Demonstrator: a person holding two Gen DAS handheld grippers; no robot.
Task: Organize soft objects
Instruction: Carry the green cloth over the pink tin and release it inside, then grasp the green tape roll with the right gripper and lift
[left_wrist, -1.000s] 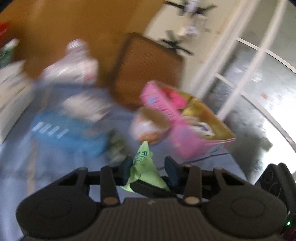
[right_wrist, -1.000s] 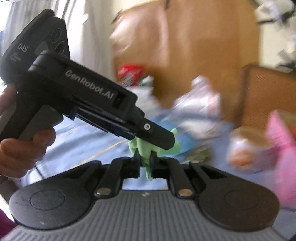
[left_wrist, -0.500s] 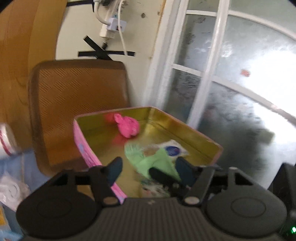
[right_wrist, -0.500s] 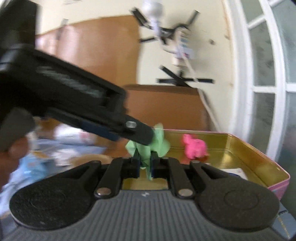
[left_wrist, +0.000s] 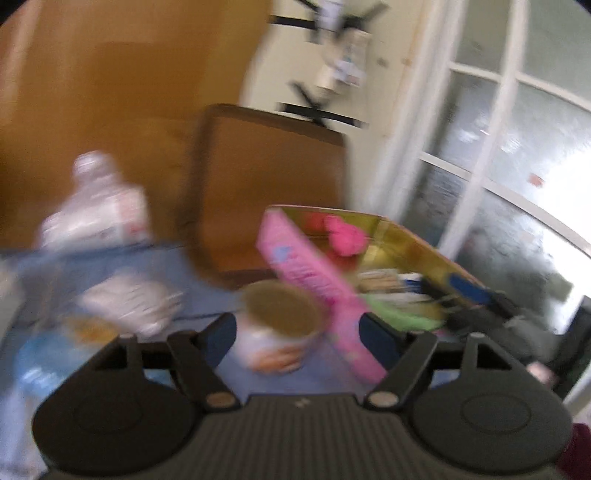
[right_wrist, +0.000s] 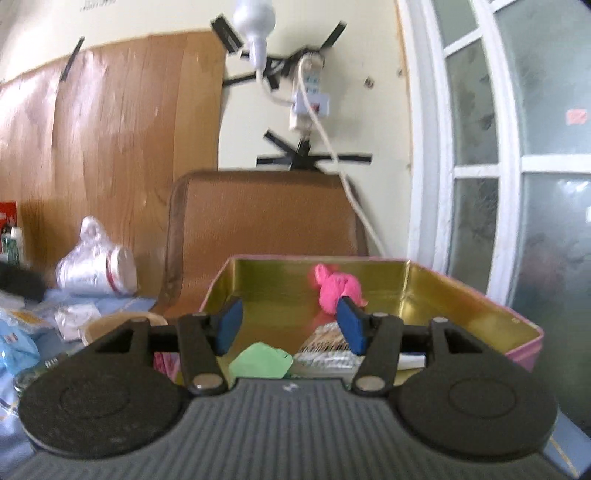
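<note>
**Both grippers empty, green piece lying in the tin**

The right gripper (right_wrist: 288, 326) hangs over the near edge of the pink tin (right_wrist: 524, 325), its jaws opening, blue pads spread apart and nothing pinched between them. Just below the gap, at about six o'clock from the pads, the green soft piece (right_wrist: 260, 363) lies crumpled on the gold floor of the tin, touching neither pad. At roughly one o'clock from it, toward the far wall of the tin, sits the pink soft toy (right_wrist: 338, 290). Some printed packets (right_wrist: 325, 350) lie beside the green piece at its three o'clock.

The left gripper (left_wrist: 297, 334) is off to the side of the tin, and its view is badly smeared. Its jaws are opening too, and they grip nothing; what shows in the gap is only things farther off: a round paper tub (left_wrist: 280, 325) standing on the blue cloth (left_wrist: 207, 295), with the tin's pink side wall just beside it at two o'clock. Through that blur the green piece shows inside the tin, at about three o'clock from the tub.

Behind the tin stands a brown chair back (right_wrist: 266, 218). At nine o'clock from the chair a knotted white plastic bag (right_wrist: 94, 267) rests on the cloth.
</note>
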